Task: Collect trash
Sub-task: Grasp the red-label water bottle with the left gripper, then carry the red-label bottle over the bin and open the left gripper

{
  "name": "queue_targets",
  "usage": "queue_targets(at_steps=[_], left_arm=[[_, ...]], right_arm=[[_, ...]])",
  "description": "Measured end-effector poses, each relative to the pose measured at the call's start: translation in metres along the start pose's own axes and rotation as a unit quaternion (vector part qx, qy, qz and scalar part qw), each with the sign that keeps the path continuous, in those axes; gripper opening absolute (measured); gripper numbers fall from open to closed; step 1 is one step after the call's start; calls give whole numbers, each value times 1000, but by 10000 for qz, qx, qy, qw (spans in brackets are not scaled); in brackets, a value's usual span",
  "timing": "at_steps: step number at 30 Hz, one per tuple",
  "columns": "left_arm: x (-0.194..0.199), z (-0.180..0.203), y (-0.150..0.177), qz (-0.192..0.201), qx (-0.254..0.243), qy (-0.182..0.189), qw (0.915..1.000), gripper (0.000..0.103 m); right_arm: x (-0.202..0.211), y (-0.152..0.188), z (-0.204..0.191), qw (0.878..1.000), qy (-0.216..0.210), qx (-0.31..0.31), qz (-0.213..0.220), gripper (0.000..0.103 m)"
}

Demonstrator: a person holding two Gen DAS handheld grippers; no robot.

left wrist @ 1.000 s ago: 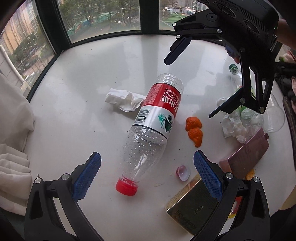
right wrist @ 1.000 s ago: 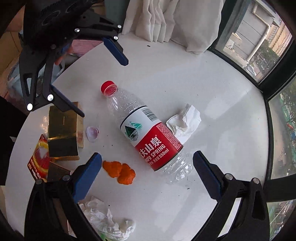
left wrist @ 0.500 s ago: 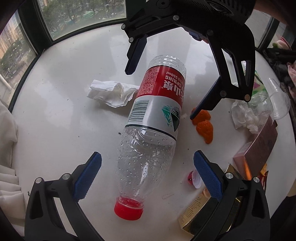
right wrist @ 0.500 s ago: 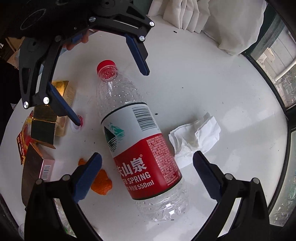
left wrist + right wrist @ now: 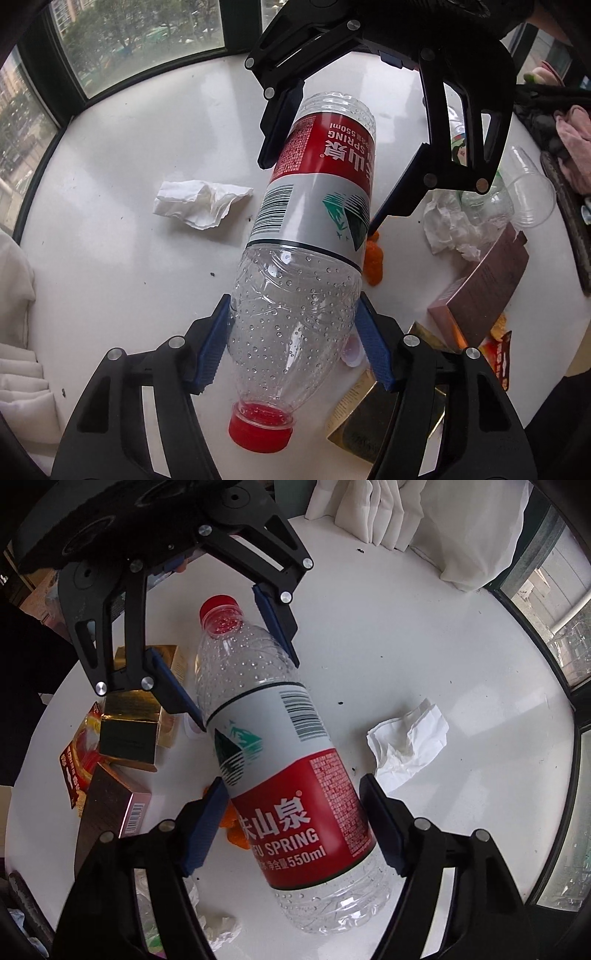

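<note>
An empty clear plastic bottle [image 5: 314, 206] with a red cap and a red-and-white label lies on the white round table [image 5: 122, 192]. My left gripper [image 5: 291, 347] is shut on its clear neck end, blue pads against both sides. My right gripper [image 5: 295, 827] is shut on the labelled lower part of the bottle [image 5: 280, 760]. Each gripper shows in the other's view: the right gripper [image 5: 332, 155] at the far end, the left gripper [image 5: 236, 679] near the cap. A crumpled white tissue [image 5: 201, 203] lies beside the bottle and shows in the right wrist view [image 5: 408, 744].
Orange peel pieces [image 5: 373, 258], a pink box [image 5: 484, 288], a gold box [image 5: 373, 424], a crumpled wrapper [image 5: 454, 225], a clear cup [image 5: 532, 199] and a small lid [image 5: 351, 350] lie to the right. White curtain [image 5: 14, 332] hangs at the left. Windows ring the table's far edge.
Both grippers have moved in over the bottle from opposite ends and closed on it; one second ago both were open and apart from it.
</note>
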State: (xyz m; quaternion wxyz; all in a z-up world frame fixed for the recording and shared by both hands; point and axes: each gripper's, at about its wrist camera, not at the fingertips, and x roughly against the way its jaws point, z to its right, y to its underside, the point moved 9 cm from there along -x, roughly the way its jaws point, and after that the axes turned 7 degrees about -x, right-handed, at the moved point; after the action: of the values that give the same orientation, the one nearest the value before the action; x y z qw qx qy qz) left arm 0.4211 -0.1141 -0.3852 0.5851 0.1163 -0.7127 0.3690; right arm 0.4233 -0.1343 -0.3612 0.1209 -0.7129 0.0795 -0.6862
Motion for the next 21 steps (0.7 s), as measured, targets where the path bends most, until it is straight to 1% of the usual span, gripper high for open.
queue_targets(at_steps=[7,12,16,21], left_arm=[[49,33,-8,254,-226,-73,9994,63],[88,52,2,392,-293,-187,9986,63],[122,61,25,469,-236,-333,9981,63],[166,68,72,490,30,-517,9975,63]], right_arm=[[45,-1,-31,9996,193,-170,102,70],[69,-16,-60,9993,317,-188,113,70],[84,-41,-88,9992,363,-62,150,70],[91,-89,-131,9986,352,333,226,70]])
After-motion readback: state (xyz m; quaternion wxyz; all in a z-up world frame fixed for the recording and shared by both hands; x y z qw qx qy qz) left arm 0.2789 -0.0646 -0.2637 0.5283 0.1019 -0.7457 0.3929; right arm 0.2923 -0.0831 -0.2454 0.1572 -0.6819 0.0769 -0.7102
